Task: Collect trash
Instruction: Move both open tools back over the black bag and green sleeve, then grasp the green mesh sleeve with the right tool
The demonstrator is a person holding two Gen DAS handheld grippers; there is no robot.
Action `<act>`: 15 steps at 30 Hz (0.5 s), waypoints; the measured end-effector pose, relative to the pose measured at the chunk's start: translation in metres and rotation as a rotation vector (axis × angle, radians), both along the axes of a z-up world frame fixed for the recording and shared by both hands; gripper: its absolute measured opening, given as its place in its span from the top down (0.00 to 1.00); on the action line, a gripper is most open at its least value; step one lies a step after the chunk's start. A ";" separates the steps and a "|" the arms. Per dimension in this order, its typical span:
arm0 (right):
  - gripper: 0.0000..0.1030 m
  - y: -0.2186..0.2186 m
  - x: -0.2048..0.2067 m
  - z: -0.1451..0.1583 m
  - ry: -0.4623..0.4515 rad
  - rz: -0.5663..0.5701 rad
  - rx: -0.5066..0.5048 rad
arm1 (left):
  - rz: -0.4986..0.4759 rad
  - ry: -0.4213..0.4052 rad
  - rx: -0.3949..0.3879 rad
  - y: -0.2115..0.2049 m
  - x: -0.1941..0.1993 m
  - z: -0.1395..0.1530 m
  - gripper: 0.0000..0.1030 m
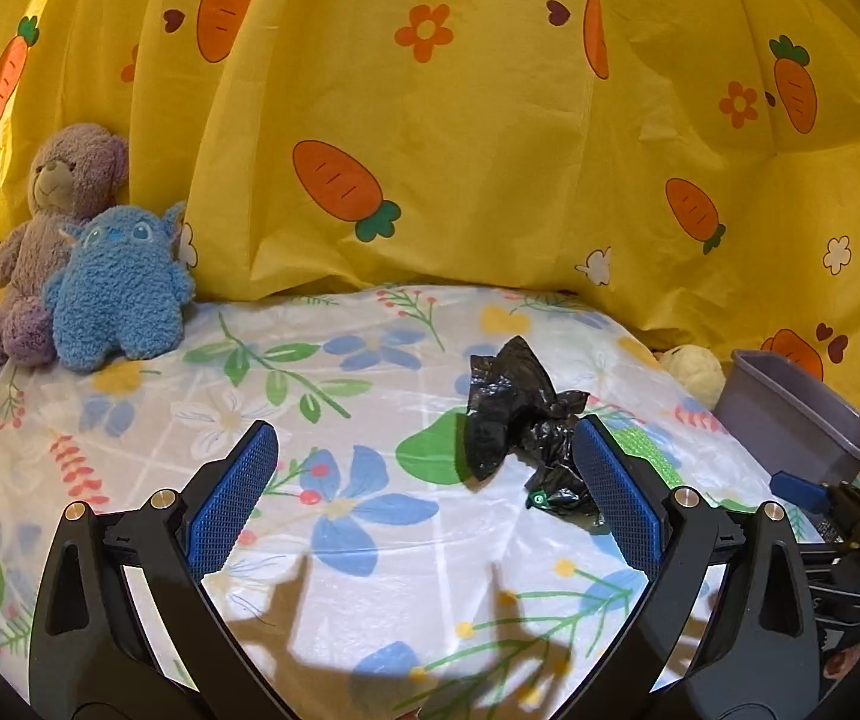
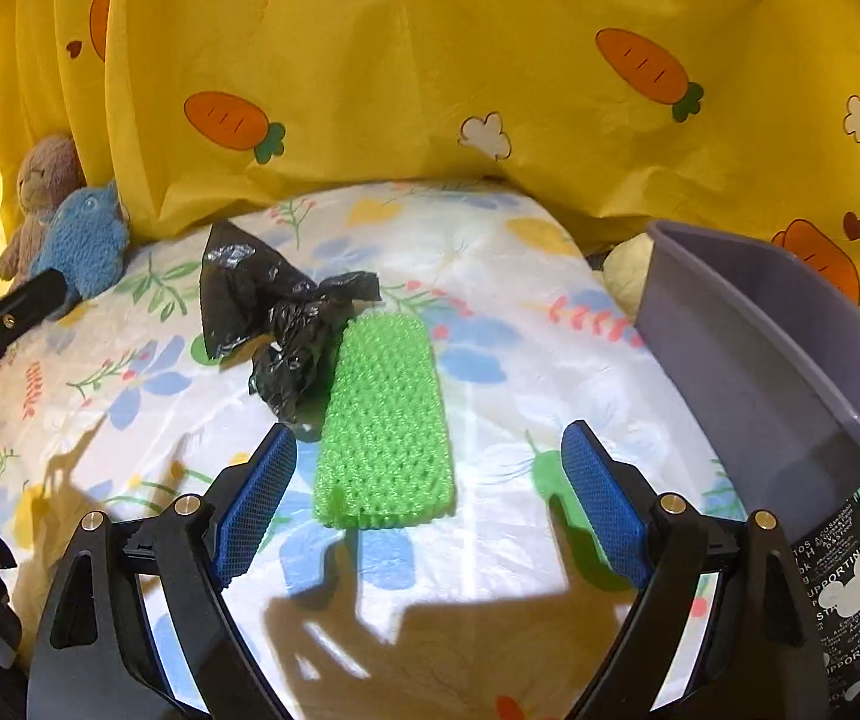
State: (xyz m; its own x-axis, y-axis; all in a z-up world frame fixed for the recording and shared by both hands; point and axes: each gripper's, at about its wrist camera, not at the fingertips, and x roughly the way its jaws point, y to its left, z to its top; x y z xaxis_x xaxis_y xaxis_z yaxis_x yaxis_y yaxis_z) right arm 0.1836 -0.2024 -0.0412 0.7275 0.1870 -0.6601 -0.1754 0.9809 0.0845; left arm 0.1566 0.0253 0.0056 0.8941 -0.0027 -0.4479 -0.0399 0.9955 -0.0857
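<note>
crumpled glossy black plastic bag (image 1: 514,414) beside a bumpy green foam net (image 2: 384,420); left tool (image 1: 423,504) and right tool (image 2: 430,504) gape empty

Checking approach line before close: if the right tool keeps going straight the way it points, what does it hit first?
Most likely the green foam net sleeve, lying on the floral sheet centred between the open right tool. The black plastic bag sits just left of that line; depth is uncertain.

A purple teddy bear (image 1: 51,228) and blue plush toy (image 1: 120,294) sit touching on the floral bedsheet (image 1: 369,540), against the yellow carrot-print curtain (image 1: 490,150).
</note>
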 end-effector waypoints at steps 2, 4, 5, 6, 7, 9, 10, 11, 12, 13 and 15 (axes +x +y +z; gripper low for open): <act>0.16 0.006 0.008 -0.007 0.027 -0.007 -0.008 | -0.003 0.003 -0.005 0.002 0.001 -0.001 0.06; 0.18 0.010 0.015 -0.011 0.052 -0.014 -0.011 | -0.009 0.007 -0.008 0.002 0.004 -0.002 0.06; 0.19 0.010 0.018 -0.013 0.065 -0.011 -0.010 | -0.012 0.010 -0.008 0.001 0.005 -0.003 0.06; 0.20 0.012 0.022 -0.015 0.075 -0.011 -0.014 | -0.017 0.011 -0.008 0.001 0.006 -0.004 0.06; 0.22 0.015 0.024 -0.016 0.087 -0.010 -0.021 | -0.024 0.014 -0.009 0.000 0.007 -0.005 0.06; 0.25 0.017 0.030 -0.021 0.118 -0.002 -0.017 | -0.036 0.019 -0.008 -0.001 0.009 -0.007 0.06; 0.30 0.018 0.032 -0.022 0.130 0.001 -0.017 | -0.042 0.021 -0.009 -0.002 0.010 -0.007 0.06; 0.33 0.020 0.034 -0.024 0.139 0.004 -0.023 | -0.048 0.022 -0.011 -0.004 0.010 -0.008 0.06; 0.38 0.022 0.034 -0.026 0.145 0.006 -0.031 | -0.054 0.023 -0.012 -0.005 0.011 -0.008 0.06; 0.43 0.023 0.035 -0.027 0.152 0.011 -0.033 | -0.058 0.024 -0.012 -0.006 0.011 -0.009 0.06; 0.48 0.023 0.035 -0.029 0.162 0.020 -0.026 | -0.067 0.026 -0.011 -0.009 0.012 -0.009 0.06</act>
